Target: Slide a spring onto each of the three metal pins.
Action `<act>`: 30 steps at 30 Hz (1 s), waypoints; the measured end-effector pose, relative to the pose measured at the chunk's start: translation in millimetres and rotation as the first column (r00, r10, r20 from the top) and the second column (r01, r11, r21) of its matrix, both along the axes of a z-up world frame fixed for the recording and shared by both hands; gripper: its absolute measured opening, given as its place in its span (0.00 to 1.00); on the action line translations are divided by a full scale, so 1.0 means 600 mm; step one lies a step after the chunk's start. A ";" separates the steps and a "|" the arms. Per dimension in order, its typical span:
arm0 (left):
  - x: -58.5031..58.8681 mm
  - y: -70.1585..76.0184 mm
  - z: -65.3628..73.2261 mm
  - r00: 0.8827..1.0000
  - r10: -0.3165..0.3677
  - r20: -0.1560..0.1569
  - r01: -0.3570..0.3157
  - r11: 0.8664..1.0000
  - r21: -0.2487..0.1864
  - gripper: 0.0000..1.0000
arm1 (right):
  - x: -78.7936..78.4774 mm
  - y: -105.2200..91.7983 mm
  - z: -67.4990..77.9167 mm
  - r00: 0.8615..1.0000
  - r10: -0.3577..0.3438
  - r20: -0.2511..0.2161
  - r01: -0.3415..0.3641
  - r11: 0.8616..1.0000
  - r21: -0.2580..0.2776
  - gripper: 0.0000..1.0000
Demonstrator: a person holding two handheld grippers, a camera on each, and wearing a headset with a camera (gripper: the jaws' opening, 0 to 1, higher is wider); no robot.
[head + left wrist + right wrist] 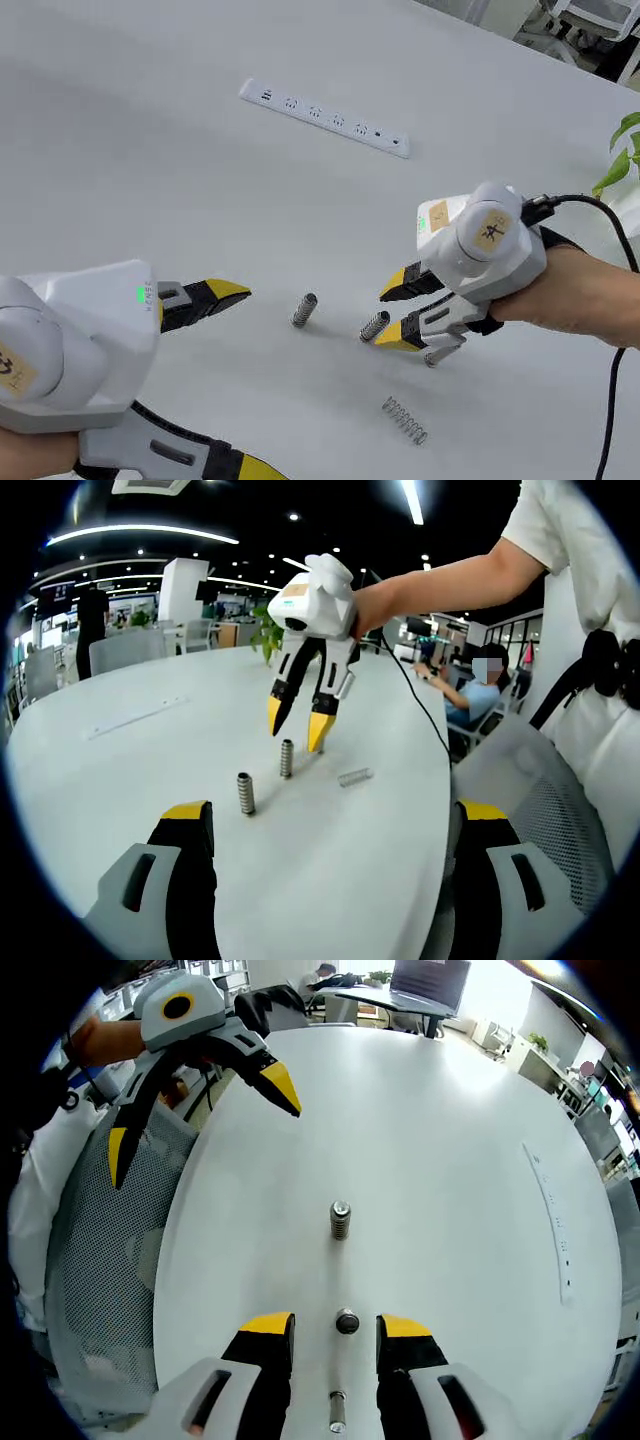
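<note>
A: Head view. Progress?
B: Two of three done, by judgement. First sprung pin (pixel 304 310) and second sprung pin (pixel 374 326) upright mid-table, each sleeved in a spring. Loose spring (pixel 404 420) flat on the table (pixel 150 150), toward the near edge. Bare pin (pixel 432 358) tucked under the right gripper (pixel 391 313), half covered, hard to confirm here.
A: Tools?
B: Right gripper parted, tips flanking the second sprung pin, no contact visible. Left gripper (pixel 243 379) spread wide, carrying nothing, near the table's near-left edge.
A: Left gripper view?
B: Own jaws far apart, nothing between. Right gripper (pixel 296 728) hanging tips-down just above the second sprung pin (pixel 287 758). First sprung pin (pixel 245 793) closer. Loose spring (pixel 354 776) on its side, just beside them.
A: Right gripper view?
B: Own jaws apart, either side of the second sprung pin (pixel 347 1322), seen top-on. First sprung pin (pixel 341 1220) beyond it. Bare pin (pixel 337 1410) low between the jaw bodies, no coil on it. Left gripper (pixel 200 1122) open over the table's edge.
A: Left to do?
B: Presumably loose spring onto bare pin. Seating depth of both fitted springs too small to judge.
</note>
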State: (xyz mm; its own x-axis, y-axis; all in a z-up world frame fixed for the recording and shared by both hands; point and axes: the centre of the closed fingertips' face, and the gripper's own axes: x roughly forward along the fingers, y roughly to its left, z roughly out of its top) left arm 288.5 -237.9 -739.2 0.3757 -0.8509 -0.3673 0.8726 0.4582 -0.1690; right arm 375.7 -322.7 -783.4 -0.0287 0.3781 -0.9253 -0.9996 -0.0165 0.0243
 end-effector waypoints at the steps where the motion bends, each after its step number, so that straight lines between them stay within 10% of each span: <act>1: -0.001 0.000 0.000 1.000 -0.002 0.001 0.002 1.000 0.006 0.99 | -0.003 -0.002 0.005 1.000 -0.012 -0.002 0.012 1.000 0.011 0.30; 18: -0.003 0.007 0.019 1.000 -0.013 0.019 0.012 0.999 0.051 0.99 | -0.035 -0.033 0.070 0.993 -0.111 0.041 0.104 0.983 0.151 0.41; 30: -0.001 0.000 0.034 0.999 -0.027 0.031 0.024 0.996 0.090 0.99 | -0.061 -0.086 0.108 0.968 -0.248 0.029 0.227 0.925 0.306 0.52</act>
